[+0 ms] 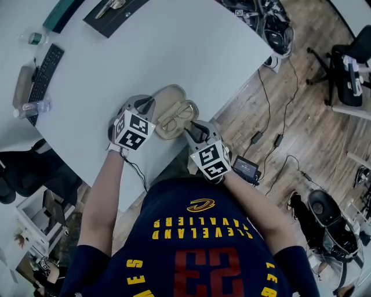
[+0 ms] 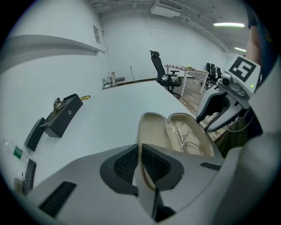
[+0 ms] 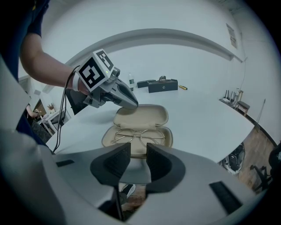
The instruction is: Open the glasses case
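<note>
White tabletop [image 1: 174,52]: my left tongs [image 2: 140,169] clamp the glasses case [image 3: 167,136] by its lid [image 1: 173,96], right tongs [image 3: 137,160] gape beside it; jersey [image 1: 200,255] reads CAVALIERS 23.

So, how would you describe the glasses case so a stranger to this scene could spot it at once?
On the big white table, look at the edge nearest the person, between the left gripper and right gripper. The glasses case lies there open, a beige oval shell with wire-rimmed glasses inside, unlike the dark keyboard and black box far off.
</note>
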The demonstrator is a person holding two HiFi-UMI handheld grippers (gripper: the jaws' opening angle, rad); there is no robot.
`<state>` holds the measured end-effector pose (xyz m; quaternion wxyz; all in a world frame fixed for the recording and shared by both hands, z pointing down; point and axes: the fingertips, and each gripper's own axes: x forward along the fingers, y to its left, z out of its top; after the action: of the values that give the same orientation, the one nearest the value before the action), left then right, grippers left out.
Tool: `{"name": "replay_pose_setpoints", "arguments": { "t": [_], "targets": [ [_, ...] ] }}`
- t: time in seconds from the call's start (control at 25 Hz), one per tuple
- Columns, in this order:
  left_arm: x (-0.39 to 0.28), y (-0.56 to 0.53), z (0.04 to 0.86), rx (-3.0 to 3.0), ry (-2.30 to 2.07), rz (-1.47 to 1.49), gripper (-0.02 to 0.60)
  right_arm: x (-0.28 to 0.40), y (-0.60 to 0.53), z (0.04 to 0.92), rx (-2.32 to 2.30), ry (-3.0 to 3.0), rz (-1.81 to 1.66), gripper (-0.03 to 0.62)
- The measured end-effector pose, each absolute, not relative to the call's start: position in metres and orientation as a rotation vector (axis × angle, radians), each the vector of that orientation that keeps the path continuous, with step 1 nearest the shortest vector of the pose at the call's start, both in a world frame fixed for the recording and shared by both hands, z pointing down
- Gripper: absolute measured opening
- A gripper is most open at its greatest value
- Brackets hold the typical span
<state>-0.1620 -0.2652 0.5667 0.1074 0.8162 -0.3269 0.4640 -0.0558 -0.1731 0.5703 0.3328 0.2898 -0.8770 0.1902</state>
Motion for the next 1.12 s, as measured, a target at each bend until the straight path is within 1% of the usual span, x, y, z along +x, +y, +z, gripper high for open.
{"name": "replay_pose_setpoints", "arguments": {
  "t": [0.6,0.96,1.12],
  "targets": [
    [-0.165,-0.268,0.578,2.352,-0.957,1.29,0.038,-0.055,-0.173,0.571,0.754,-2.31,0.487,0.123],
    [-0.167,-0.271,0.584,2.329,-0.956,1.271,0.04,-0.055,-0.176,0.572,0.762,-2.32,0.48,0.112],
    [-0.167,-0.273,0.586,2.324,-0.947,1.262,0.04,-0.053,-0.178,0.573,0.759,-2.328,0.477,0.092]
  ]
}}
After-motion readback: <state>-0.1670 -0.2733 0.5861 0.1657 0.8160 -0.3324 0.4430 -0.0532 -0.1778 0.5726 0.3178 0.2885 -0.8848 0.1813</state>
